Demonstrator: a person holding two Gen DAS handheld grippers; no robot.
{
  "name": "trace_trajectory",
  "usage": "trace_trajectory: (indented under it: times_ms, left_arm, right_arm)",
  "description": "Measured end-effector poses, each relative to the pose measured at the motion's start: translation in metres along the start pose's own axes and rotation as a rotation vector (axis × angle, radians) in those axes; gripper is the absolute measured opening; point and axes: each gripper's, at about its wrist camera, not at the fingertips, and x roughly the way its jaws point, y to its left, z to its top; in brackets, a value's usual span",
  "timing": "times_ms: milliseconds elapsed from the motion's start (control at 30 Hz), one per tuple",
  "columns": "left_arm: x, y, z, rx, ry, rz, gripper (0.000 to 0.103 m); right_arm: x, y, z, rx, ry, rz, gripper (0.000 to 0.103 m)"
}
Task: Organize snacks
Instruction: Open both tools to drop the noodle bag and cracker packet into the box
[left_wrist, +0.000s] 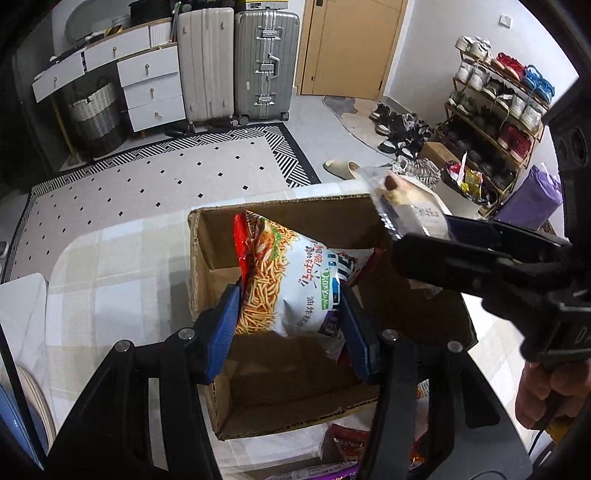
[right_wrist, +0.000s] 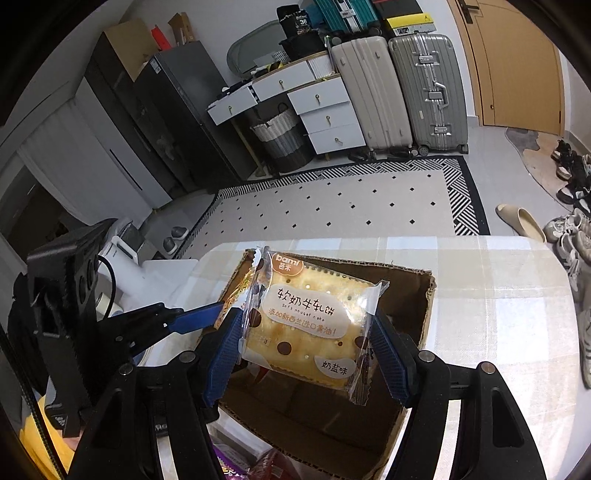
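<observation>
An open cardboard box (left_wrist: 280, 417) stands on the table with the checked cloth (left_wrist: 122, 258). My left gripper (left_wrist: 291, 325) is shut on a bag of fried noodle sticks (left_wrist: 288, 280) and holds it over the box opening. My right gripper (right_wrist: 306, 350) is shut on a clear-wrapped nougat cracker pack (right_wrist: 306, 321), also above the box (right_wrist: 406, 295). In the left wrist view the right gripper (left_wrist: 424, 236) comes in from the right with the cracker pack (left_wrist: 402, 206) over the box's far right corner. The left gripper's blue fingertip (right_wrist: 199, 317) shows at the box's left side.
More snack packets lie on the table in front of the box (left_wrist: 347, 439) (right_wrist: 258, 465). The table's far edge (right_wrist: 406, 240) lies just beyond the box. Beyond it are a patterned rug (left_wrist: 155, 177), suitcases (left_wrist: 266, 62), drawers and a shoe rack (left_wrist: 495, 122).
</observation>
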Motion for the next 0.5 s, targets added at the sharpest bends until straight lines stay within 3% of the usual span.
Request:
trace_trajectory:
  times_ms: [200, 333, 500]
  left_arm:
    - [0.003, -0.003, -0.005, 0.001, -0.001, 0.056, 0.055]
    - [0.003, -0.002, -0.005, -0.013, 0.003, 0.051, 0.067]
    - [-0.006, -0.001, -0.011, 0.002, -0.019, 0.063, 0.067]
  right_arm:
    - [0.005, 0.0, -0.001, 0.0, 0.013, -0.024, 0.069]
    - [0.013, 0.002, -0.002, -0.012, 0.043, -0.045, 0.07]
    - [0.019, 0.001, -0.004, -0.009, 0.056, -0.065, 0.07]
